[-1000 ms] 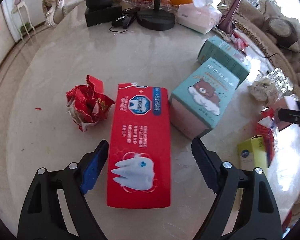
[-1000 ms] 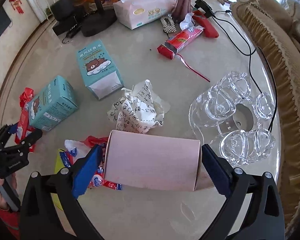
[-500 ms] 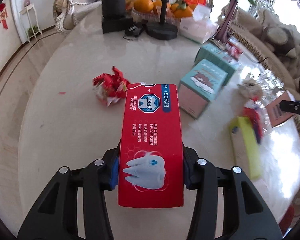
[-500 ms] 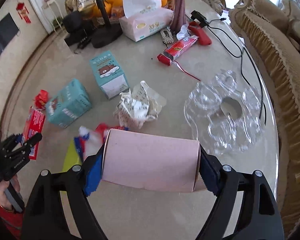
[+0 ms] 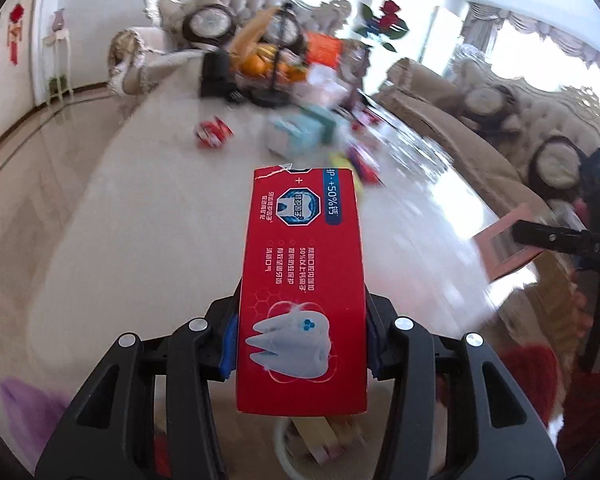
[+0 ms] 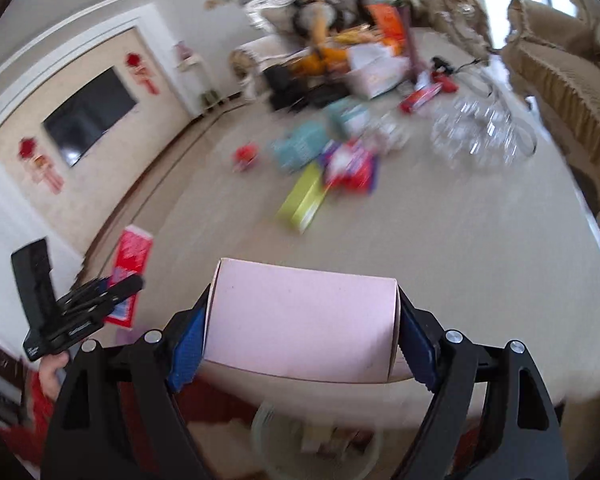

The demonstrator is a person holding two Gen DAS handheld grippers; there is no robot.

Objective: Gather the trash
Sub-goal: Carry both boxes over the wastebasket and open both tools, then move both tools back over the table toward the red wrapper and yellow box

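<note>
My left gripper (image 5: 302,344) is shut on a red toothpaste box (image 5: 302,276) and holds it in the air past the near edge of the round marble table (image 5: 148,216). My right gripper (image 6: 300,344) is shut on a pink box (image 6: 300,324), also lifted off the table at its near edge. A white bin (image 6: 316,440) with trash in it sits below both boxes; it also shows in the left wrist view (image 5: 320,444). The left gripper with the red box (image 6: 130,264) shows at the left of the right wrist view.
Left on the table are a crumpled red wrapper (image 5: 214,132), teal boxes (image 6: 300,146), a yellow-green box (image 6: 306,200), a red-and-blue wrapper (image 6: 352,164) and a glass dish (image 6: 480,132). Fruit, tissues and a vase stand at the far side. A sofa (image 6: 572,80) runs along the right.
Both grippers closed on their boxes, lifted them and pulled back from the table towards its near edge, over the bin. The views are now blurred by the motion.
</note>
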